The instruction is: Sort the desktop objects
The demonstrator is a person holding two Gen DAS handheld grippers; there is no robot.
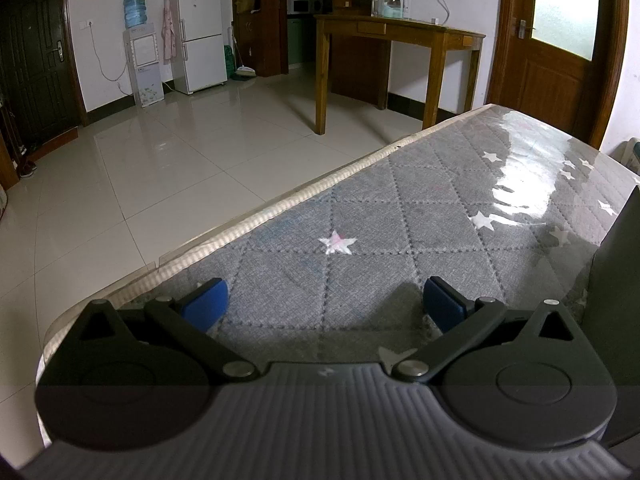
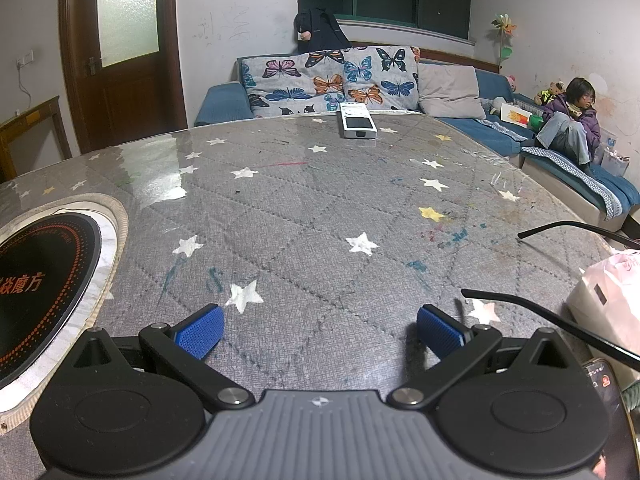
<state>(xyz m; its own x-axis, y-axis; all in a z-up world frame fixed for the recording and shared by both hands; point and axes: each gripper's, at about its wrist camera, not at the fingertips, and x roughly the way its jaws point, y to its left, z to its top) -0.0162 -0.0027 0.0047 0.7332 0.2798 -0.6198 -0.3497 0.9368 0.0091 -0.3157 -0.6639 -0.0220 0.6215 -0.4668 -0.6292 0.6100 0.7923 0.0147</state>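
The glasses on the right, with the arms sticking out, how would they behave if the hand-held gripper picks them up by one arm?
The glasses look thin-armed, so probably light but easily bent. Their arms stand unfolded, so a grip on one arm may let the frame swing or fold at the hinge. The glossy table cover suggests they would slide if nudged.

Left gripper (image 1: 326, 300) sitting low over the star-print tablecloth (image 1: 400, 208), jaws gaping, nothing between them. Dark panel (image 1: 616, 280) standing at right.
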